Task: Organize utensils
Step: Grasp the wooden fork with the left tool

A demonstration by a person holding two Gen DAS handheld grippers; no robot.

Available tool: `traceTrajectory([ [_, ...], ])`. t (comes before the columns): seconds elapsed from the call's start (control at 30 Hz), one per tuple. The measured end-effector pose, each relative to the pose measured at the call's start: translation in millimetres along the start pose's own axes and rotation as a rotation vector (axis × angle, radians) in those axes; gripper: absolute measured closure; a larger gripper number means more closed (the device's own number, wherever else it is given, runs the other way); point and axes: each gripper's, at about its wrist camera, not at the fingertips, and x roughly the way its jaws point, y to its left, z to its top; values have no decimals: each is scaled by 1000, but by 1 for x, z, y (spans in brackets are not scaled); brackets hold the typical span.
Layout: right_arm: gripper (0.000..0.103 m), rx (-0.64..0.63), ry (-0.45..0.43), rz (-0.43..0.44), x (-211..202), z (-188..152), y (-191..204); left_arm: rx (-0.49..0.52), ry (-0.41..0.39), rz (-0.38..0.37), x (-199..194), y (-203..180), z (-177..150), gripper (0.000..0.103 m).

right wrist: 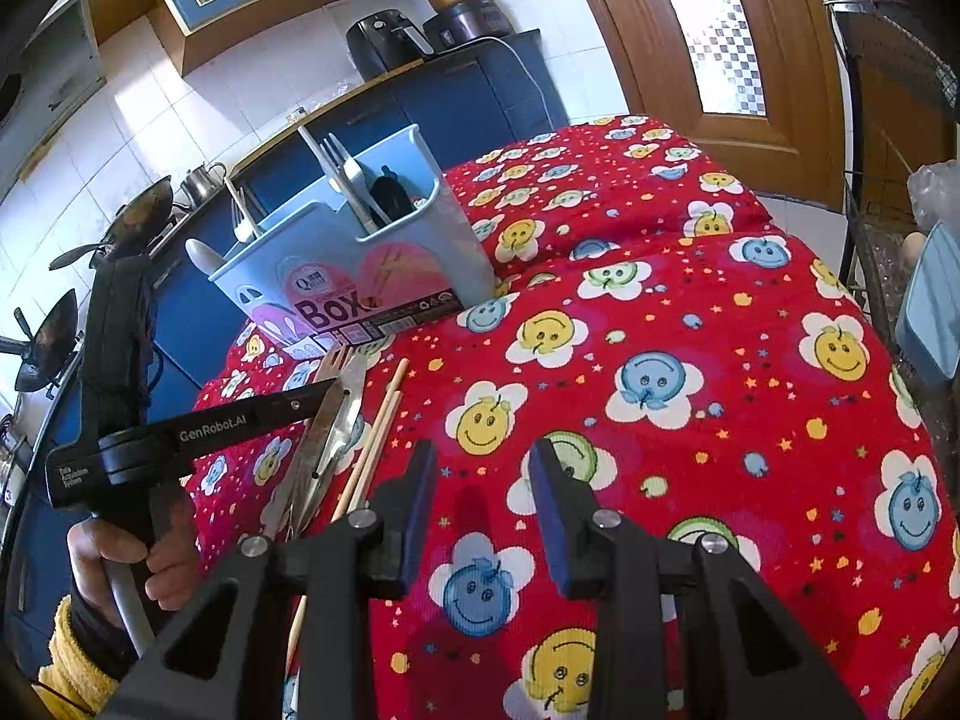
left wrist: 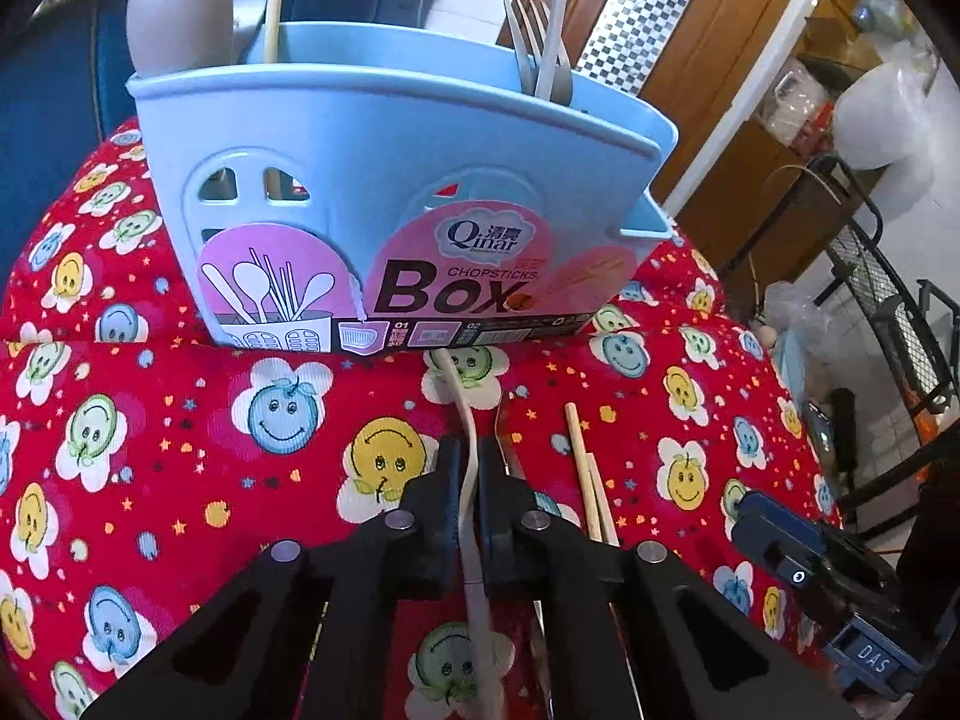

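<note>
A red smiley-flower tablecloth (right wrist: 690,324) carries the blue chopsticks box (right wrist: 360,276), loose chopsticks (right wrist: 378,432) and metal cutlery (right wrist: 330,438).

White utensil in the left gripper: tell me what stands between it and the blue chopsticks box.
Nothing visible. The left gripper is shut on the white utensil, whose tip points at the blue chopsticks box just ahead. Only bare tablecloth lies between; the chopsticks lie off to the right.

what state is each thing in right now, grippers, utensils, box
left gripper: shut on a white utensil handle
white utensil: gripped, pointing toward the box
right gripper: open, empty, above the cloth
chopsticks box: upright, utensils standing inside
chopsticks: lying loose on the cloth
</note>
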Motion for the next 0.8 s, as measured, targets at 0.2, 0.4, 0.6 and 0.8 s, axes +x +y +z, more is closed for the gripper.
traceTrajectory([
  [0.2, 68, -8, 1, 1, -1, 0, 4, 16, -69, 39, -22, 2, -4, 99],
  [0.4, 68, -47, 7, 11, -4, 1, 22, 2, -106, 50, -51, 20, -11, 99],
  [0.6, 68, -103, 33, 33, 2, 4, 48, 3, -142, 119, -77, 39, -27, 99],
  [0.8, 68, -168, 72, 41, 19, 5, 75, 14, -182, 155, -93, 50, -36, 99],
])
